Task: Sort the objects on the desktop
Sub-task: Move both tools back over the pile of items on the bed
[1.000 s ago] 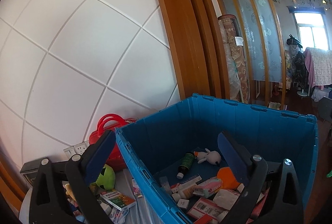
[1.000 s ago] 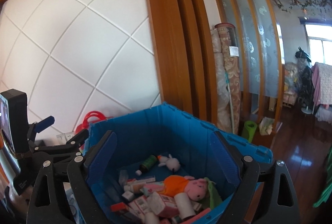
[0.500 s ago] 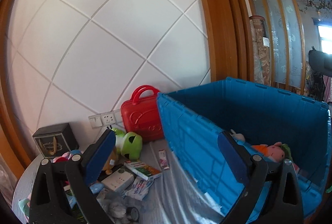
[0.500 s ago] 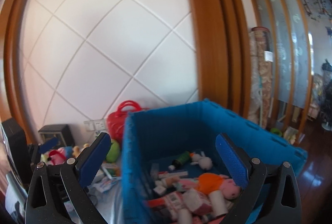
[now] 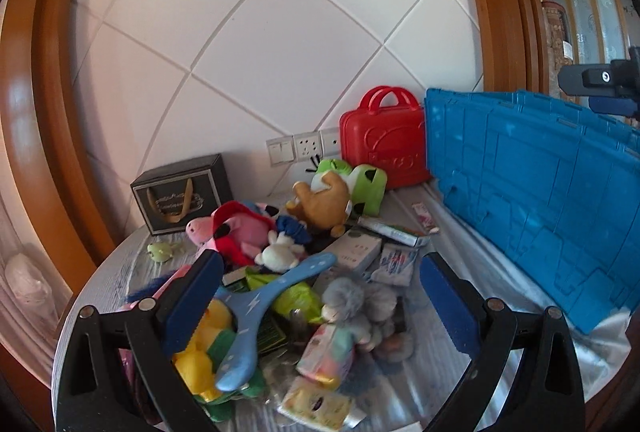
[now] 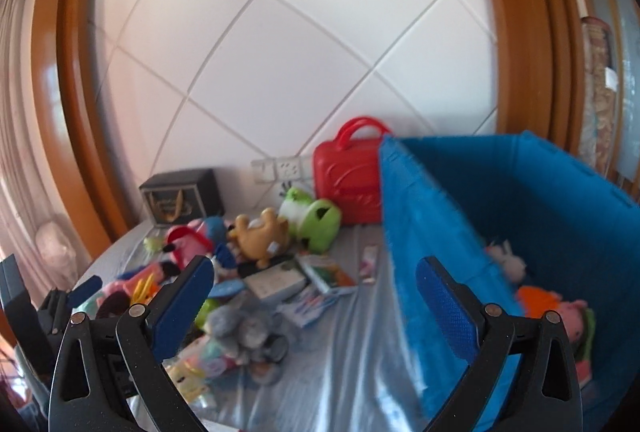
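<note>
Jaws released and empty on both: left gripper (image 5: pixel 320 292) over the toy heap, blue crate (image 5: pixel 560 200) at three o'clock; right gripper (image 6: pixel 312 296) astride the crate wall, likely choosing the next piece.

left wrist view: looks forward and down between its own fingers, close over the toy pile (image 5: pixel 304 272), blue crate (image 5: pixel 540 200) at right | right wrist view: further right, angled down over the crate rim (image 6: pixel 404 192), sees inside | shared: red case (image 5: pixel 382 140), toy pile, black box (image 6: pixel 182 198), white tiled wall (image 6: pixel 300 40)
</note>
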Available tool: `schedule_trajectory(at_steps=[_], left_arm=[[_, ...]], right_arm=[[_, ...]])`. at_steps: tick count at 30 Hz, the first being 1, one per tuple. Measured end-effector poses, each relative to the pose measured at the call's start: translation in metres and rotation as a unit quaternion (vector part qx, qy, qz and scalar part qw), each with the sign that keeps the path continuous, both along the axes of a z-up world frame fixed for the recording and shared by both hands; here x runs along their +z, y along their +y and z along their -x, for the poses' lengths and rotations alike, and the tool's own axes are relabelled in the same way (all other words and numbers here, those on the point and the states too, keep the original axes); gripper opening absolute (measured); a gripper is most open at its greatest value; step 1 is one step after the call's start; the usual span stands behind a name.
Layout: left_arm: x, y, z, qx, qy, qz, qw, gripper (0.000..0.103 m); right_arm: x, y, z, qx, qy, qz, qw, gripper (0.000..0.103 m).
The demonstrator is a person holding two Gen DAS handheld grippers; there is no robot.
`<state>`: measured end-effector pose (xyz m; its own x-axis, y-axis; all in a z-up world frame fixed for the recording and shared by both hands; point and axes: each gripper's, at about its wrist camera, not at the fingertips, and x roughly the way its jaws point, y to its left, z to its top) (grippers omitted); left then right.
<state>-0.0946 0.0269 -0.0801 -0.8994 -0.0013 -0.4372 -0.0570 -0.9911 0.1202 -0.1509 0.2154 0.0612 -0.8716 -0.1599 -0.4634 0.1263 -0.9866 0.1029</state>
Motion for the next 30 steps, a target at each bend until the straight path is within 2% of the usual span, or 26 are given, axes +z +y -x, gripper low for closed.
schedule_trajectory(at_steps=[4,7,14,16,21,27,30], left_arm=[[-0.032,-0.038,-0.011,-0.005,-0.031,0.004,0.9995,0.100],[-0.056,-0.049,-0.016,-0.015,-0.057,0.010,0.9982,0.100],[-0.099,-0.035,-0.012,-0.042,-0.099,0.008,0.9942,0.100],[-0.105,-0.023,-0.006,-0.059,-0.095,0.015,0.9936,0.100],[-0.114,0.003,0.018,-0.104,-0.086,0.024,0.9905,0.100],[-0.139,0.021,0.050,-0.167,-0.125,0.034,0.9773,0.100],[-0.154,0.019,0.062,-0.175,-0.153,0.037,0.9718,0.098]], right_arm=[[-0.028,-0.029,0.010,0.010,-0.025,0.011,1.000,0.103],[-0.050,-0.046,0.021,0.021,-0.048,0.012,0.999,0.103],[-0.111,-0.075,0.056,0.076,-0.132,-0.009,0.988,0.103],[-0.124,-0.078,0.068,0.089,-0.151,-0.003,0.984,0.103],[-0.131,-0.078,0.089,0.102,-0.164,-0.019,0.981,0.103],[-0.133,-0.069,0.110,0.103,-0.170,-0.019,0.980,0.103],[-0.140,-0.071,0.118,0.106,-0.176,-0.014,0.979,0.103]])
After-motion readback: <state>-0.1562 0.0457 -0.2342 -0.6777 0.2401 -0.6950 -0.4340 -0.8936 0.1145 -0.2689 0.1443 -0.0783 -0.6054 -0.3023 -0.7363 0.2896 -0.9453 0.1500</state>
